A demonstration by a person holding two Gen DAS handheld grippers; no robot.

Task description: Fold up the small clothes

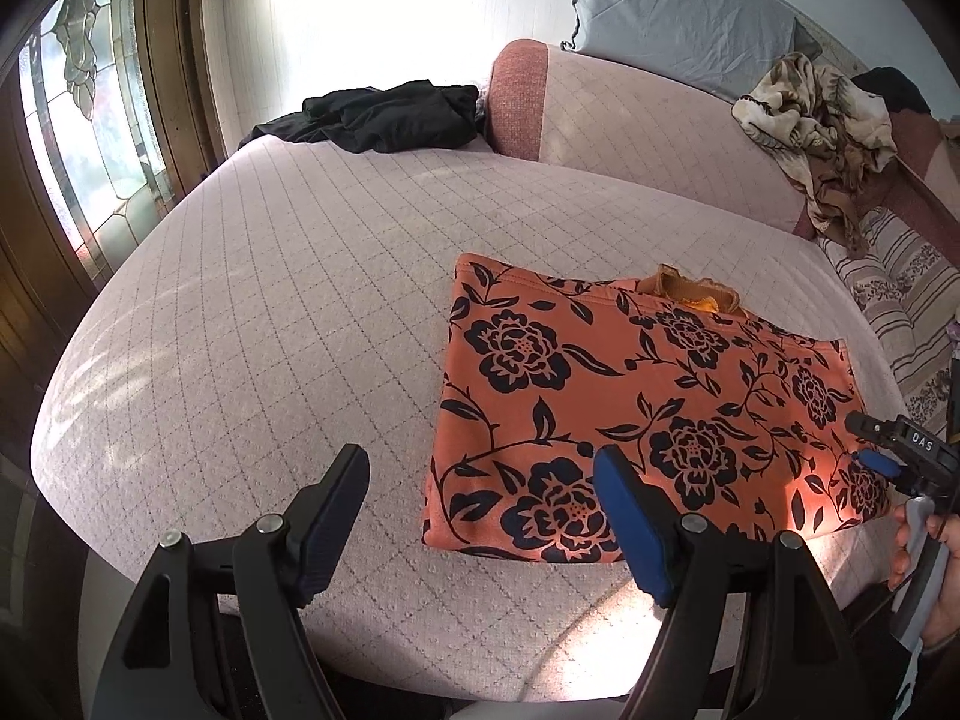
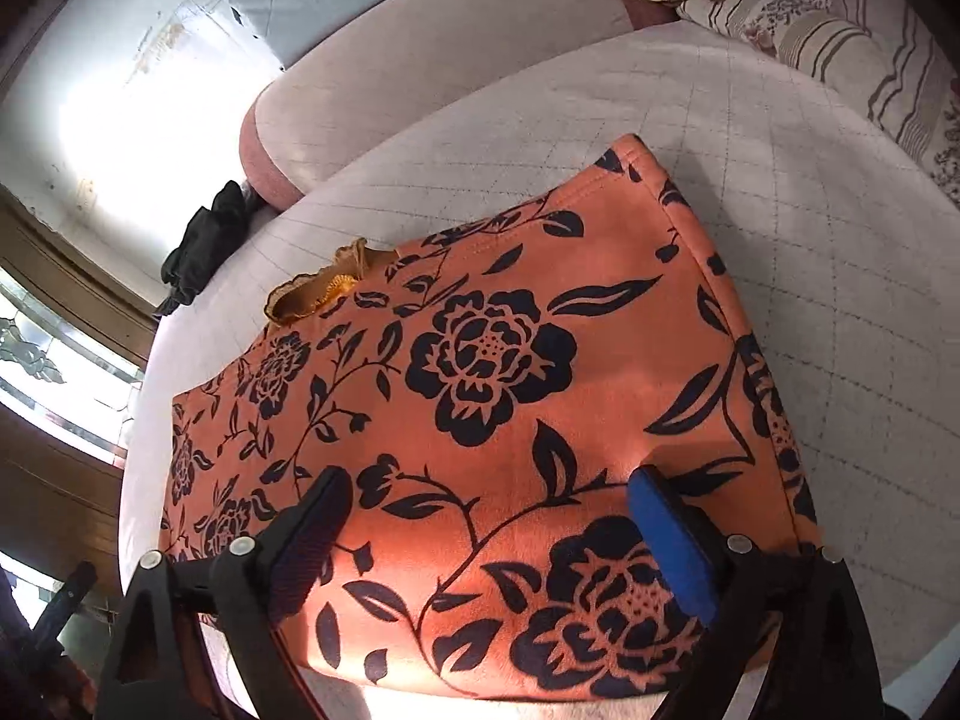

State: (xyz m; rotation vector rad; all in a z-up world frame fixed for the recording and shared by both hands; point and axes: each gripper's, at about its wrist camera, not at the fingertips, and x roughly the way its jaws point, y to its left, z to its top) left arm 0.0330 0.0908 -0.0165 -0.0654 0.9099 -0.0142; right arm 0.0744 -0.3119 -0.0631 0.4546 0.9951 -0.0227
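Left wrist view: left gripper wide open, holding nothing, hovering over the near edge of a pale quilted bed cover with a grid stitch. The orange floral garment, black flower print, lies flat on the cover in a folded rectangle, to the right of the left gripper; its near-left corner sits just behind the blue pad. A small ruffled orange piece sticks out from under its far edge. Right gripper comes in from the right over the garment's near-right corner, held by a hand; cannot tell its opening from here. Room: stained-glass window in a brown wood frame on the left, bright white wall behind, black clothing bunched at the far end of the bed, pink bolster across the back, grey-blue pillow above it, crumpled beige printed cloth far right, striped floral bedding at the right edge.

Right wrist view: right gripper wide open, empty, directly above the near part of the orange floral garment; touching or not, cannot tell. Garment flat on the quilted cover, ruffled piece at its far-left edge. Black clothing and bolster behind, striped bedding upper right, window left.
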